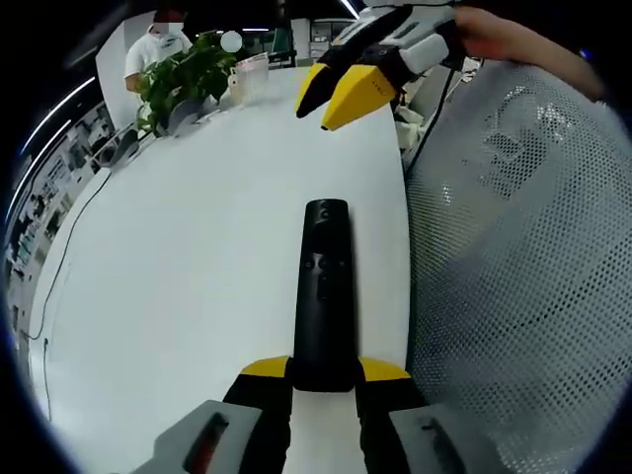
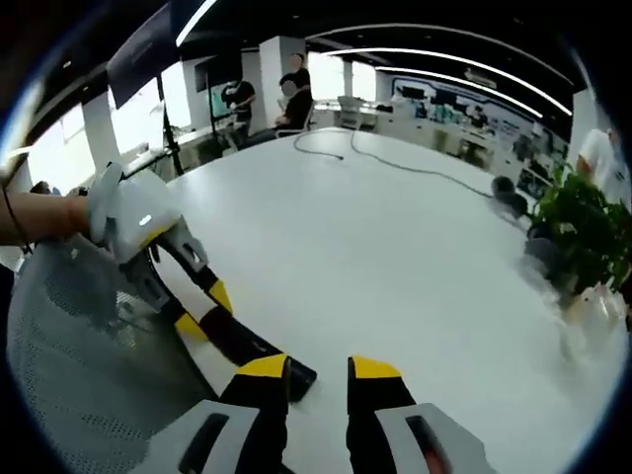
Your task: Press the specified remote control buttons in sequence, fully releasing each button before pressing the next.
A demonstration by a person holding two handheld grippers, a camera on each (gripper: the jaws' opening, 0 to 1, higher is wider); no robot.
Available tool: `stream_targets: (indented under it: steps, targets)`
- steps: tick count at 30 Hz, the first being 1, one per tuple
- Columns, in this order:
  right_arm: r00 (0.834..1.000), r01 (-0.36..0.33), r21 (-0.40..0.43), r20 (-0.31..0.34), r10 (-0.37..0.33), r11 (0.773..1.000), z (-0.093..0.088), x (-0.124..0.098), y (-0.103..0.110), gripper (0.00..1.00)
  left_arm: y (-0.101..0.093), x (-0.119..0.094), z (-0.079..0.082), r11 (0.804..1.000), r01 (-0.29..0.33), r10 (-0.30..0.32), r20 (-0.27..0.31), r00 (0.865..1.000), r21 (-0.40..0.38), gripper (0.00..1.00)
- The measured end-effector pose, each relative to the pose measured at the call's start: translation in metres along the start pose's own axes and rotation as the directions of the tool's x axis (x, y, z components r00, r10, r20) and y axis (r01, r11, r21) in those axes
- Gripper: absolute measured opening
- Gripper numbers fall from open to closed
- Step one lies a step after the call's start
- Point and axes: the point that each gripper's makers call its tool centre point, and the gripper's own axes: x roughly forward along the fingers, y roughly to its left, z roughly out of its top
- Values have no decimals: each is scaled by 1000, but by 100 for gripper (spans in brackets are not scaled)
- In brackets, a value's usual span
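Black remote control (image 1: 325, 296) clamped in left gripper (image 1: 324, 370) above white table (image 1: 197, 247); right gripper (image 2: 318, 367) jaws apart, empty.

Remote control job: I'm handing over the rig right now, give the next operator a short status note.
Left gripper: shut on the black remote control, holding its near end, buttons facing up, over the white table.
Right gripper: open, holding nothing, raised above the table beyond the remote's far end.
Beside the table edge: a mesh chair back.
Done: remote is secured. Whether any button was pressed cannot be told.
Left: bring the right gripper down on the specified buttons, releasing fully between presses.
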Motion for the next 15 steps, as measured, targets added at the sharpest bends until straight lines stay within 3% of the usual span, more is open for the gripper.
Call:
stream_targets:
  steps: [2, 8, 15]
  targets:
    - [1000, -10, -11, -16, 10, 1000, -3, 2, 1, 10, 0, 0, 0, 1000, 3, -3, 1, 1000, 3, 24]
    - [995, -33, -66, -91, 27, 997, -16, 9, 7, 8, 0, 0, 1, 1000, 15, -15, 6, 1000, 25, 24]
    - [990, -102, -76, -105, 94, 992, -17, 13, 21, 2, 0, 0, 1, 999, 25, -26, 12, 1000, 46, 24]
